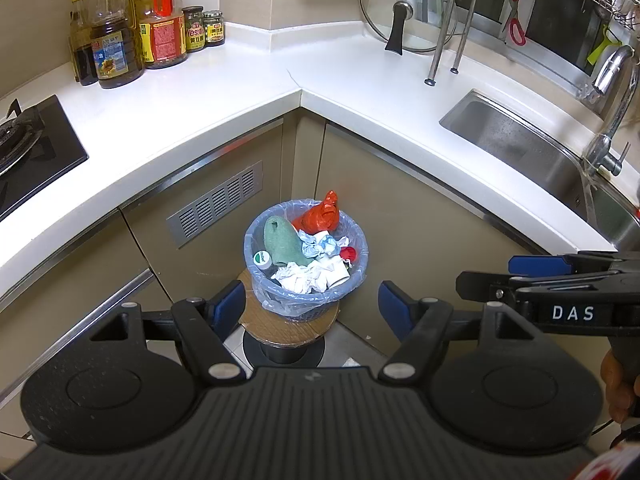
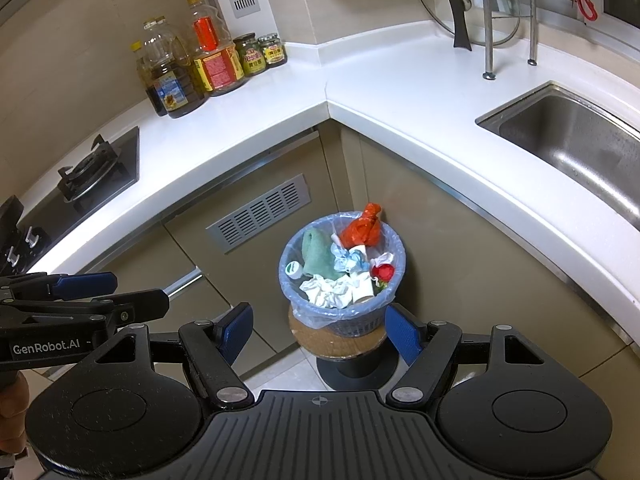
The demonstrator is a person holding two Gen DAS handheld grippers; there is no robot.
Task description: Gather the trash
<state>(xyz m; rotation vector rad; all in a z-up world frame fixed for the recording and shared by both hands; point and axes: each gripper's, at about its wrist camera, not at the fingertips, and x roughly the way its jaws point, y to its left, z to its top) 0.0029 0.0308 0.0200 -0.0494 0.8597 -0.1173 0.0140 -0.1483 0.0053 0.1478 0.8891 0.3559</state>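
Both grippers are released, jaws spread wide with nothing between them. The left gripper (image 1: 312, 308) and right gripper (image 2: 318, 330) hang side by side, near and above the trash bin (image 1: 306, 256), which sits on a round stand (image 1: 280, 326) on the floor in the cabinet corner. The bin, lined with a blue bag (image 1: 280, 304), holds crumpled paper (image 1: 298, 276), a green cloth (image 1: 280, 242) and an orange bag (image 1: 322, 214). One gripper body reads "DAS", the other "GenRobot.AI". On the far counter (image 1: 240, 80), a jar (image 1: 195, 29) label reads "Yes".
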